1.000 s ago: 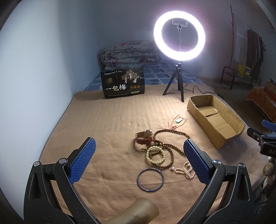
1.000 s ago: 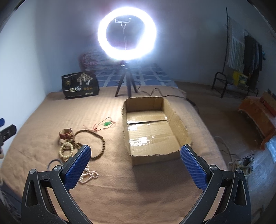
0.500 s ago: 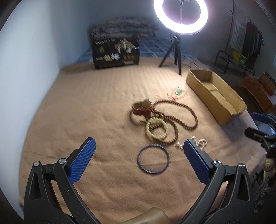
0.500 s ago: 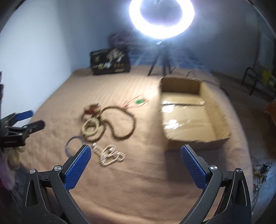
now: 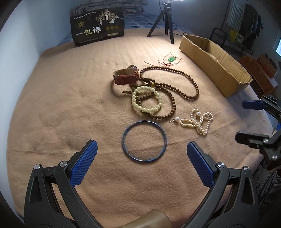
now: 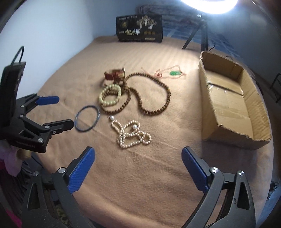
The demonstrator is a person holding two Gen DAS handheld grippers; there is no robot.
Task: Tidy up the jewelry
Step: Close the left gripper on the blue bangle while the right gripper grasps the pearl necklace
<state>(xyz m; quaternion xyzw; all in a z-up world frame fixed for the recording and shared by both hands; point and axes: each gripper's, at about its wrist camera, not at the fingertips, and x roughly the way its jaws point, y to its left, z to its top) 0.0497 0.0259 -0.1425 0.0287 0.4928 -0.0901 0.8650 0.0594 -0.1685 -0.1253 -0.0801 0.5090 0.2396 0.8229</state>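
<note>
With the left gripper [image 5: 140, 158] spread wide at 6 o'clock of the blue bangle [image 5: 144, 140] (lying flat on the blanket [image 5: 61, 108]), it should straddle one rim before pinching; the right gripper [image 6: 138, 164] gapes empty.

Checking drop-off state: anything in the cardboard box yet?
No. In the right wrist view the cardboard box shows only its bare taped floor.

The ring light [image 6: 210, 5] at twelve o'clock is cut off by the top edge in the right wrist view, and only its tripod [image 5: 164, 21] shows in the left. The right wrist picture is blurred around the watch [image 6: 115, 73] and green pendant [image 6: 174, 73]. The watch dial is too small to read.
</note>
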